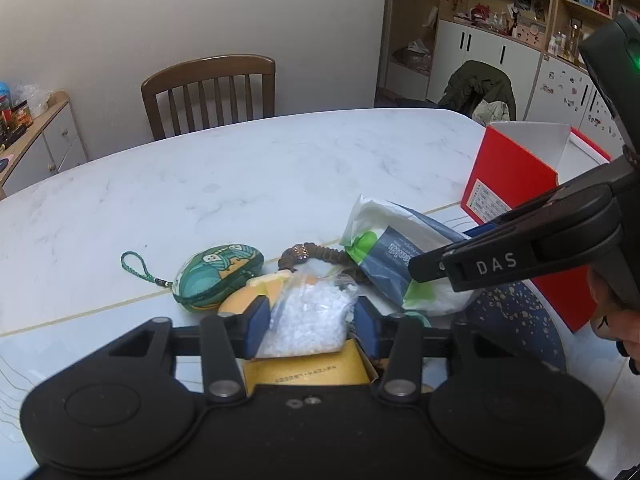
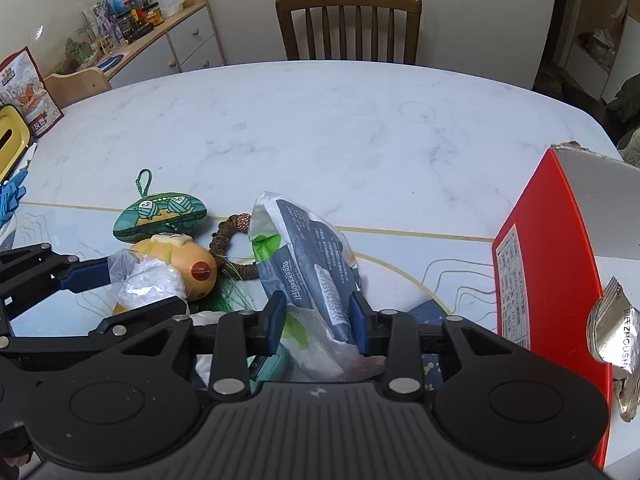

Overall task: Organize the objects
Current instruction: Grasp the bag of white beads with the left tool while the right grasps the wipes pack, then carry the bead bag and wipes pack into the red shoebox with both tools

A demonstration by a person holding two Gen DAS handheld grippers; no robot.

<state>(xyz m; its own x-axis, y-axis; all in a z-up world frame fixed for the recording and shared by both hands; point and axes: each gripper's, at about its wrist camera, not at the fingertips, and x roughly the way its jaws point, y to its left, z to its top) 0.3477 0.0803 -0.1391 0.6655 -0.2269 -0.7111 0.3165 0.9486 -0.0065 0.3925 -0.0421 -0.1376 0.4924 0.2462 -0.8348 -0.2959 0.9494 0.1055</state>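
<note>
Both sets of jaws are pinching soft packets. Left gripper (image 1: 306, 322): blue pads pressed on either side of a small clear bag of white beads (image 1: 308, 316). Right gripper (image 2: 318, 320): pads pressed against a grey, green and white plastic packet (image 2: 308, 264), whose film bulges between them. Everything sits on a white marble table (image 2: 320, 128). Red box (image 2: 552, 272) stands at the right, open top, white inside. Packet lies near the middle of the pile, leaning over a brown beaded band (image 2: 224, 236). Green pouch (image 2: 160, 218) (yarn-ball print, cord loop) rests behind a yellow rounded toy (image 2: 188, 260), touching it.
</note>
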